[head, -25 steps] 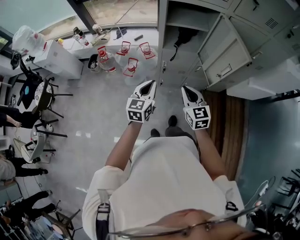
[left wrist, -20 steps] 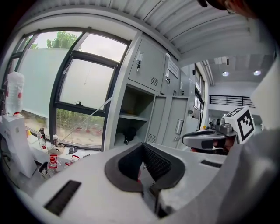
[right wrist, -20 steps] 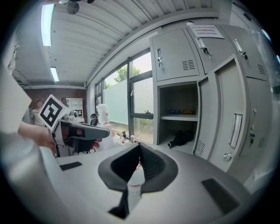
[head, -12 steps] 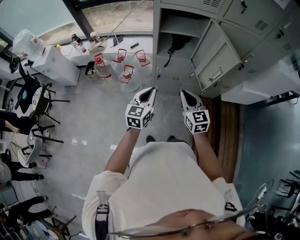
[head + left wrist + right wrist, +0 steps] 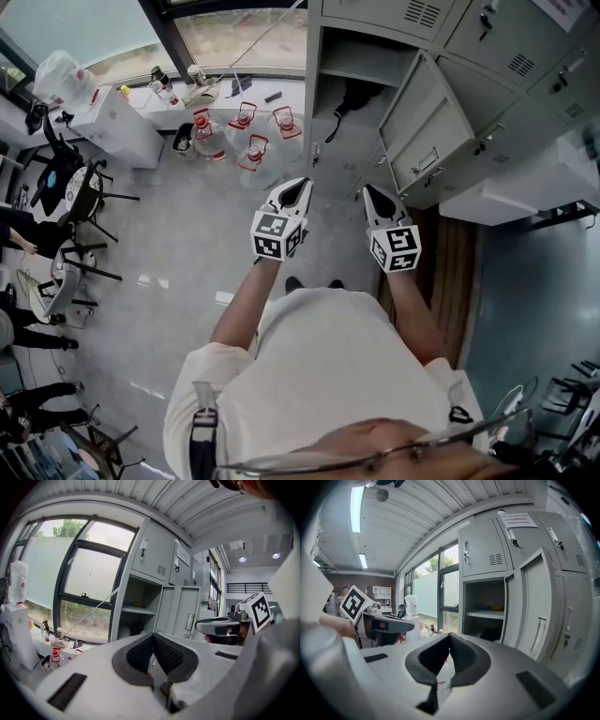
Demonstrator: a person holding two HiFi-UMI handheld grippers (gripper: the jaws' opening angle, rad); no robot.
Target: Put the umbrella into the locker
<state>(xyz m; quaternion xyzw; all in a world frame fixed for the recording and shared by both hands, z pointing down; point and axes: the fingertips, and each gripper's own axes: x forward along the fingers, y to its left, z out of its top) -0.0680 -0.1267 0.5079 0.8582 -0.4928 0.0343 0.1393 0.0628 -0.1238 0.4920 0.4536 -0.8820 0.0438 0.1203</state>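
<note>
Left gripper (image 5: 306, 181) and right gripper (image 5: 367, 187) were clenched, empty. Dark bundle (image 5: 354, 94) in the locker (image 5: 315, 84), likely the umbrella, looked light and soft: best gripped at its firm middle.

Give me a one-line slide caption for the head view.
Left gripper and right gripper, both shut and empty, held side by side before the open locker.

4 water jugs (image 5: 211, 141) (red handles); 1 open locker (image 5: 356, 70); 2 tongs: left tongs (image 5: 302, 182), right tongs (image 5: 367, 191).
</note>
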